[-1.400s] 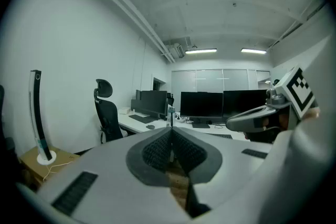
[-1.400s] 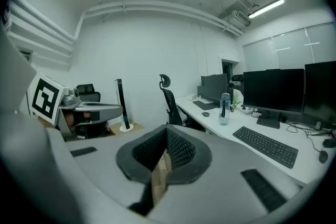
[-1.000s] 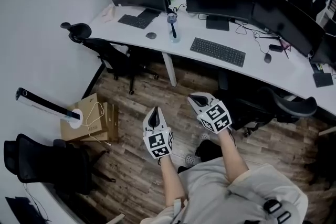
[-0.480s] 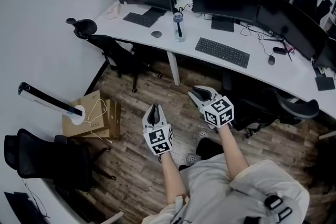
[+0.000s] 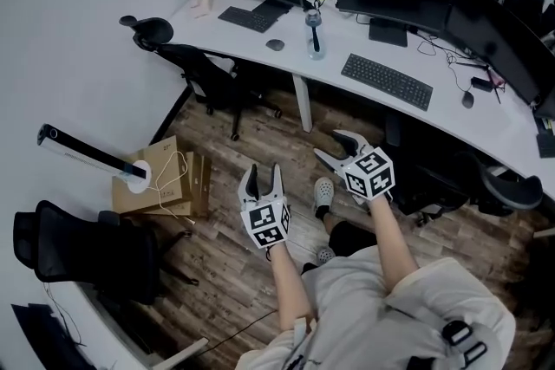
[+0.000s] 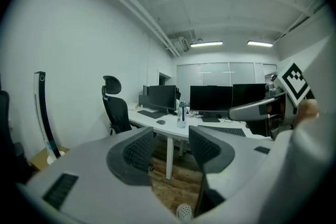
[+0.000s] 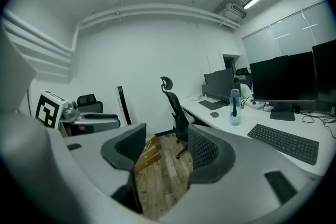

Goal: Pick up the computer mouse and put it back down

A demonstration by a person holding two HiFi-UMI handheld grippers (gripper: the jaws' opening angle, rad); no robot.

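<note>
Jaws of the left gripper (image 5: 264,178) stand apart in the head view, having just been opening, with only the brown wood-plank floor (image 5: 221,173) under them. The right gripper (image 5: 332,146) beside it is likewise released, its jaws also just opening, and empty. The small dark oval computer mouse (image 5: 275,44) lies on the white curved worktop (image 5: 225,43), well apart from both grippers, beside a black keyboard (image 5: 247,17) and near a clear water bottle (image 5: 314,35).

In the left gripper view the spread jaws of the left gripper (image 6: 170,147) frame floor and the worktop's leg. The mouse (image 6: 160,122) sits far beyond them on the worktop (image 6: 189,131).

In the right gripper view the open jaws of the right gripper (image 7: 167,148) hold nothing, and the mouse (image 7: 214,114) rests distant, to their right, on the worktop (image 7: 231,128).
</note>
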